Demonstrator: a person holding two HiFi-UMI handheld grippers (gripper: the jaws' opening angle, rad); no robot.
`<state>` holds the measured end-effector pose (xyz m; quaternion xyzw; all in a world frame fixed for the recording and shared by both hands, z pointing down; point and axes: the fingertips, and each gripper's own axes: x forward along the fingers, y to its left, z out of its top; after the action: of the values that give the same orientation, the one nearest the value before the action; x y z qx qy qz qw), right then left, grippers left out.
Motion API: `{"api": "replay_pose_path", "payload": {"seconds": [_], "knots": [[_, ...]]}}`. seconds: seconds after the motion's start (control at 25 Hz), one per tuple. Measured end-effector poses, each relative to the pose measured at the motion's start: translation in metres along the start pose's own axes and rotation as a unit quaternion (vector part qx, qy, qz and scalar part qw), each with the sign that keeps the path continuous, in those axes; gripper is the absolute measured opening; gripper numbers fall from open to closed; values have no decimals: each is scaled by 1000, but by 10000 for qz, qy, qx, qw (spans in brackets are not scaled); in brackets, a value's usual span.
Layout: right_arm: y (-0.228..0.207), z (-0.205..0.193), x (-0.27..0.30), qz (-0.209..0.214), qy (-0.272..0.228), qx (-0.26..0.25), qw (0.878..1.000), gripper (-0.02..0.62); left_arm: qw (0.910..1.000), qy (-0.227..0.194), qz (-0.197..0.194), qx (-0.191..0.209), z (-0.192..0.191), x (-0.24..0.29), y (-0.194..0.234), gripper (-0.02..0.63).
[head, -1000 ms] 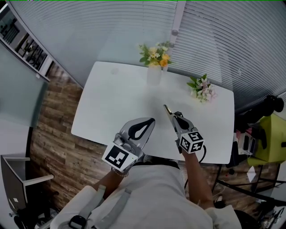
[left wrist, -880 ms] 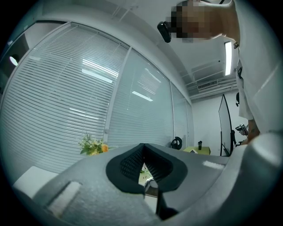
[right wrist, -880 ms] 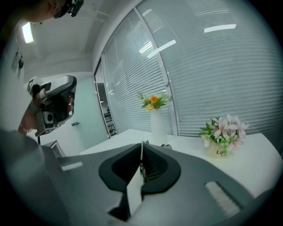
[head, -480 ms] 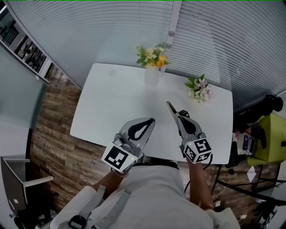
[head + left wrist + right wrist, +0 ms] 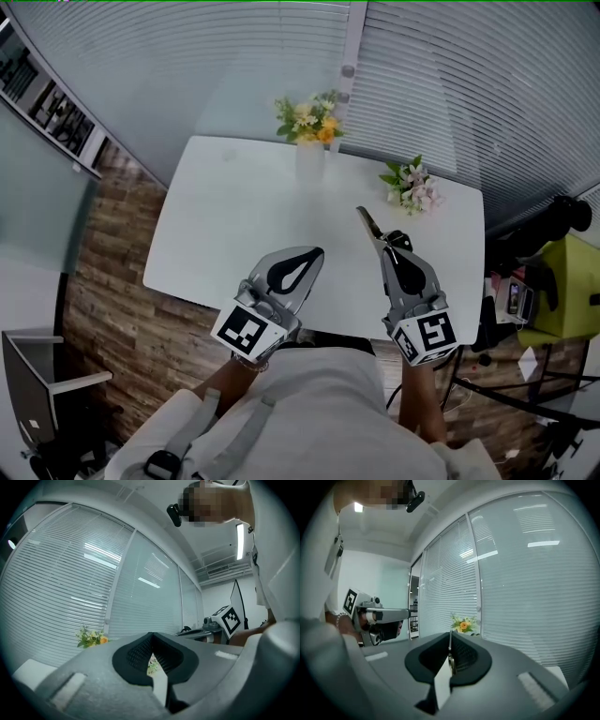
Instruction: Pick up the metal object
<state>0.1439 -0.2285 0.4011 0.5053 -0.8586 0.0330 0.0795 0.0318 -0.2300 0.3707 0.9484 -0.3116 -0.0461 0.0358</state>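
Observation:
The metal object (image 5: 367, 222) is a thin brass-coloured strip. It sticks out forward from my right gripper (image 5: 382, 241), which is shut on it and holds it above the white table (image 5: 234, 216). In the right gripper view the strip (image 5: 450, 654) shows as a narrow edge pinched between the dark pads. My left gripper (image 5: 317, 253) hovers over the table's near edge, shut, with nothing between its pads. In the left gripper view its jaws (image 5: 152, 641) meet at the tips.
A clear vase of yellow flowers (image 5: 307, 117) stands at the table's far edge, and a bunch of pink flowers (image 5: 410, 187) lies at the far right. Window blinds run behind the table. A yellow-green chair (image 5: 562, 291) and clutter stand to the right.
My right gripper has drawn back toward the person and to the right, carrying the metal strip higher off the table. The left gripper has stayed put.

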Motion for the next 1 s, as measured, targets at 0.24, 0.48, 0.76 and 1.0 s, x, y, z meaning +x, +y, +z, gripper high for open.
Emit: {"api": "replay_pose_path", "payload": {"seconds": [0.24, 0.48, 0.76, 1.0], "knots": [[-3, 26, -20, -57, -222, -147, 9996, 11, 10000, -18, 14, 42, 7, 7, -7, 5], [-5, 50, -43, -109, -442, -252, 9986, 11, 9999, -104, 53, 39, 15, 12, -14, 5], [-5, 72, -66, -206, -573, -449, 9971, 12, 9997, -151, 20, 197, 28, 15, -26, 5], [-5, 77, -78, -194, -621, -484, 9967, 12, 9995, -164, 1, 258, 33, 18, -38, 5]]}}
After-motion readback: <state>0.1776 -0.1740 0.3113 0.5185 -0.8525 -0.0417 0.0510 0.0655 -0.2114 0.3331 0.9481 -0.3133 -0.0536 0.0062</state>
